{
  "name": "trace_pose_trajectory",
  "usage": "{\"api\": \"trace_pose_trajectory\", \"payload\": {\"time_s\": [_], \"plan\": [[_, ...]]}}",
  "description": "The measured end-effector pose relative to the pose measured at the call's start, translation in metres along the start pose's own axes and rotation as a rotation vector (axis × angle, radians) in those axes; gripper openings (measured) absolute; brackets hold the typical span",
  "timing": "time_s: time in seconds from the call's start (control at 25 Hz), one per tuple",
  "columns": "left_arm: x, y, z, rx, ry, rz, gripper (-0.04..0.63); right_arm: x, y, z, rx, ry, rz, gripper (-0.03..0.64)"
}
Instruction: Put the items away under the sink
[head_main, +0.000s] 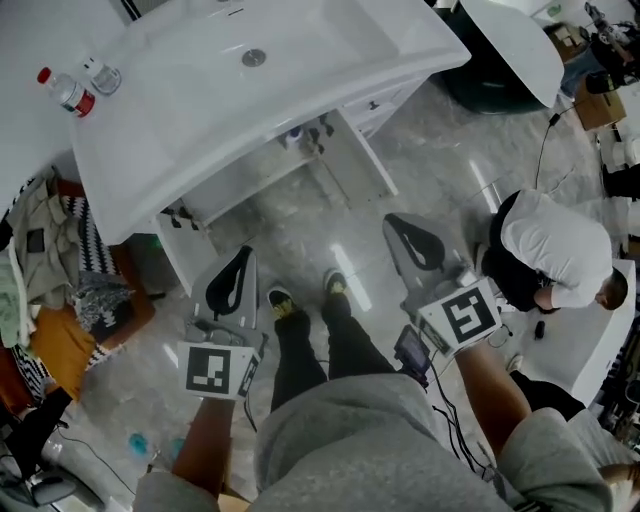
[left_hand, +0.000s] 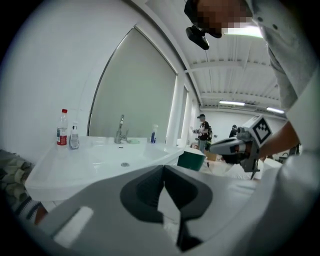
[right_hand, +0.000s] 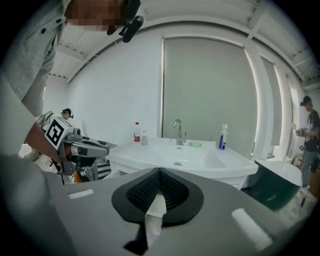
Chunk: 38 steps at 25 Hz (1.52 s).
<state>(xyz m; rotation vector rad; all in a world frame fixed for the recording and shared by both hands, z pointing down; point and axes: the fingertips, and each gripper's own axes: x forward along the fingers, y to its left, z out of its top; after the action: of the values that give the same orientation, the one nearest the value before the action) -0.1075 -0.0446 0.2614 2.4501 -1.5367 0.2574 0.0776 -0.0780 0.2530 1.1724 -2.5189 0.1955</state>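
My left gripper (left_hand: 162, 169) and right gripper (right_hand: 159, 171) both have their jaws together with nothing between them. The red-capped bottle (head_main: 66, 90) and small clear bottle (head_main: 103, 76) stand on the sink (head_main: 250, 140) at its left corner. The spray bottle (right_hand: 222, 137) (blue, at the back edge) shows only in the gripper views. The basin overhang hides most of the open cabinet (head_main: 285, 170). A crouching person (head_main: 555, 250) is near my right gripper.

Three bottles (right_hand: 136, 132) (right_hand: 144, 138) (right_hand: 222, 137), one faucet (right_hand: 178, 131), one sink (right_hand: 200, 161), two tools (head_main: 240, 262) (head_main: 400, 228).

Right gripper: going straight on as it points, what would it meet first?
Probably the front rim of the white sink, just beyond the right gripper, whose tips are closed; depth is unclear.
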Motion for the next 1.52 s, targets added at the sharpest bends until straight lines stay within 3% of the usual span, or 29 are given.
{"api": "trace_pose_trajectory", "payload": {"time_s": [0.2, 0.64, 0.76, 1.0, 1.52], "plan": [[-0.025, -0.003, 0.027, -0.024, -0.019, 0.008, 0.009, -0.027, 0.005, 0.027, 0.042, -0.024, -0.050, 0.000], [-0.063, -0.010, 0.073, -0.017, -0.068, 0.061, 0.009, -0.025, 0.057, 0.081, 0.018, -0.097, 0.060, 0.000], [-0.064, -0.014, 0.079, -0.025, -0.079, 0.080, 0.009, -0.031, 0.053, 0.079, 0.026, -0.087, 0.089, 0.000], [-0.059, -0.016, 0.088, -0.029, -0.081, 0.110, 0.009, -0.043, 0.016, 0.081, 0.039, -0.082, 0.047, 0.000], [-0.034, -0.034, 0.099, -0.007, -0.090, 0.089, 0.011, -0.049, -0.009, 0.081, 0.043, -0.107, 0.040, 0.000]]}}
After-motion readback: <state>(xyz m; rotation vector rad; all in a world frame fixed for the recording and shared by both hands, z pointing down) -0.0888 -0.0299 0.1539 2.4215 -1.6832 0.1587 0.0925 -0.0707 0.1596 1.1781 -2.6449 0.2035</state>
